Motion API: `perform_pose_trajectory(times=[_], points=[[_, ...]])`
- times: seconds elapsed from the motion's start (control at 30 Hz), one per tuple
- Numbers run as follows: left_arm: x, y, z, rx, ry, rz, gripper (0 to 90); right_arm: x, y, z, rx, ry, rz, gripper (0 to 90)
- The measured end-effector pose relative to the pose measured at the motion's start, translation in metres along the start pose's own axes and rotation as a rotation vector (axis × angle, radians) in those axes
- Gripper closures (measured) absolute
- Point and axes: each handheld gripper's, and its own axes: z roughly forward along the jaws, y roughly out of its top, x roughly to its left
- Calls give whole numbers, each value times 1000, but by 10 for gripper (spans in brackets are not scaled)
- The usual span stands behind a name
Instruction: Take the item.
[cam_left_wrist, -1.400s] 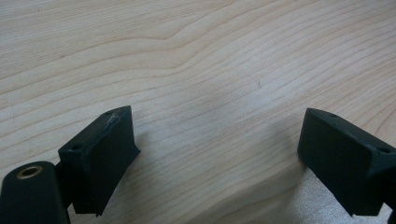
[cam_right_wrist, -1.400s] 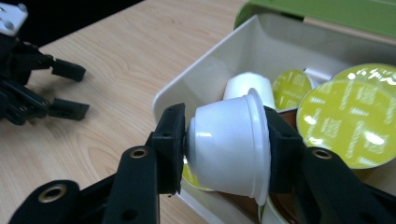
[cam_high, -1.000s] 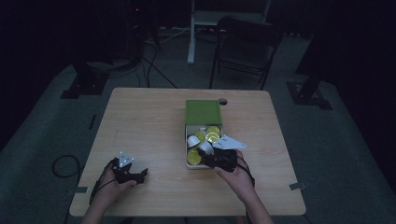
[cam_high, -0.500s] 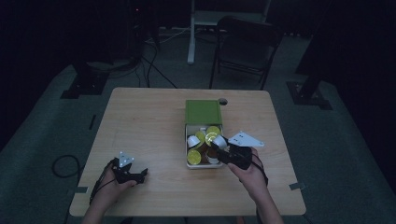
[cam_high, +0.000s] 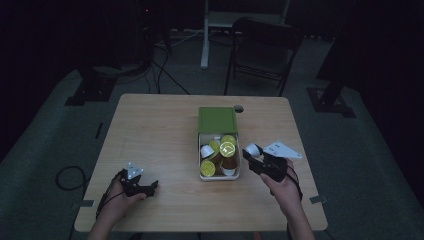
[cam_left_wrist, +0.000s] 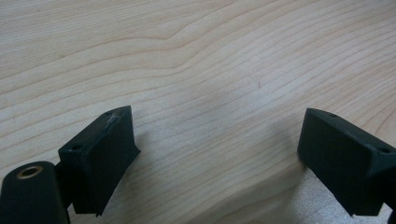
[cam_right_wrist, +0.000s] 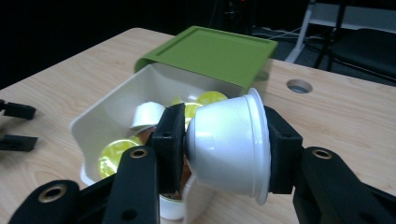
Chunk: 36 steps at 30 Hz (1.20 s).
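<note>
High view: right gripper carries a white capsule just right of the box of capsules; left gripper rests on the table, jaws spread. Right gripper view: jaws pinch the capsule sideways, clear of the box; the step looks like unloading, next a bare spot to set it down

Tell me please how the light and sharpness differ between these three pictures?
High view: dim, surroundings nearly black, table soft. Left gripper view: bright, wood grain sharp, near tongs slightly blurred. Right gripper view: well lit, white capsule sharp, background dark.
</note>
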Motion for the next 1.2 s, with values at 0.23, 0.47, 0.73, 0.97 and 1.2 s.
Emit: perform_pose_trajectory(times=[0.23, 0.47, 0.73, 0.97, 1.2], points=[[0, 0, 0, 0, 0, 0, 119, -16, -12, -7, 5, -49, 23, 568], [0, 0, 0, 0, 0, 0, 119, -33, -28, -9, 16, -102, 54, 568], [0, 0, 0, 0, 0, 0, 119, -50, -44, -11, 40, -162, 82, 567], [0, 0, 0, 0, 0, 0, 119, -63, -59, -11, 77, -202, 98, 566], [0, 0, 0, 1, 0, 1, 119, -79, -82, -10, 130, -263, 112, 566]])
